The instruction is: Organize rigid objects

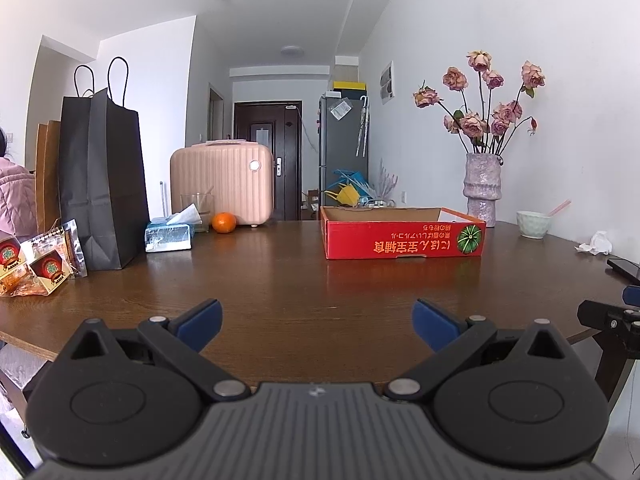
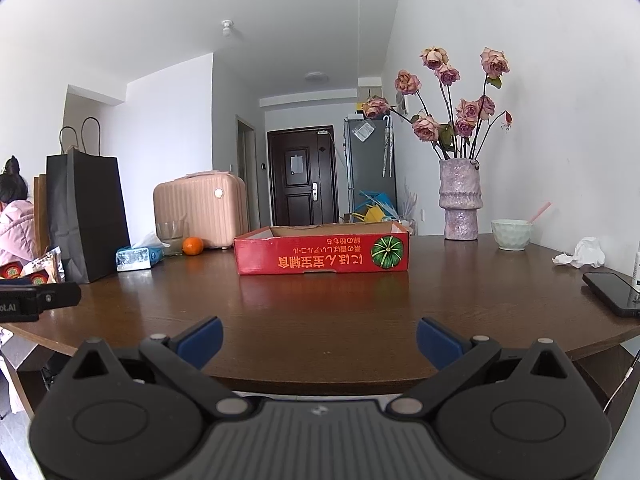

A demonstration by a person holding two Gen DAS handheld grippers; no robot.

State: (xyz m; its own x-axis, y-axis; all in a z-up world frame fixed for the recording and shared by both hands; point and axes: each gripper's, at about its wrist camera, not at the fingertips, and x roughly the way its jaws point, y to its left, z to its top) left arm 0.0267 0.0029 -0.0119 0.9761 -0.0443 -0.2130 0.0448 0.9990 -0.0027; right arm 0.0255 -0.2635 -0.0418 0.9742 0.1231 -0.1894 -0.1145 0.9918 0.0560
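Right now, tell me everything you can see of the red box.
The red box is a shallow, open-topped cardboard tray: red outside, bare brown inside. Its near wall carries orange print, upside down, and a green squash picture at the right end. It sits flat on the brown table, past its middle, apart from the vase on its right. Nothing touches it but the table. Its floor is hidden, so its contents cannot be told.

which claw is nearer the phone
Right. The phone lies just right of the right claw; the left claw sits farther left, with the phone at its view's far right edge.
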